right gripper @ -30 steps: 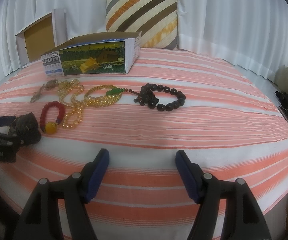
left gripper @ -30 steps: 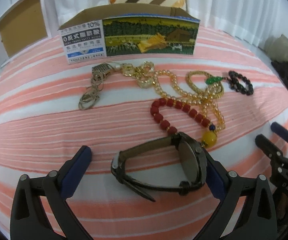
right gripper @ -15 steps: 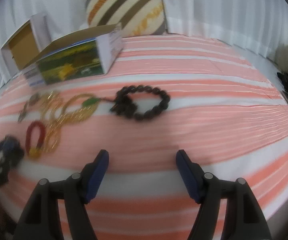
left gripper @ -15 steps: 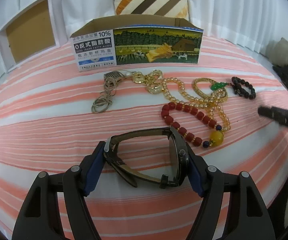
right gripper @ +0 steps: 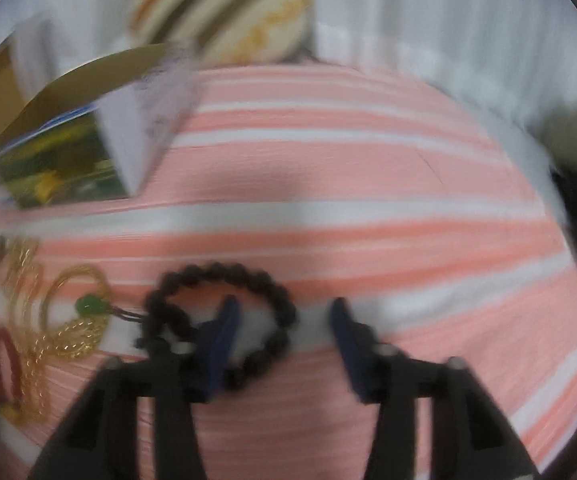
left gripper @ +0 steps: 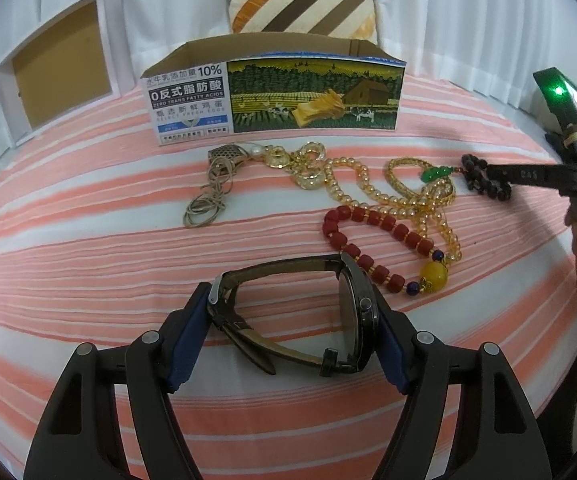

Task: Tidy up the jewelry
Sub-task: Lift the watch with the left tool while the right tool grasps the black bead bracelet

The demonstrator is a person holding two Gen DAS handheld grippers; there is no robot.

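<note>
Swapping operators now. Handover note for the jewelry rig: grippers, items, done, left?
Left hand-held gripper: shut on the black wristwatch with brown leather strap, low over the pink-and-white striped cloth.
Right hand-held gripper: open, straddling one side of the dark brown bead bracelet; view blurred, no grasp yet.
On the cloth: red bead bracelet with yellow bead, golden bead necklace with green pendant, gold rings, thin coiled chain.
Open printed cardboard box stands behind them; its inside is hidden.
Done: watch grasped. Left: every piece, presumably into the box.
</note>
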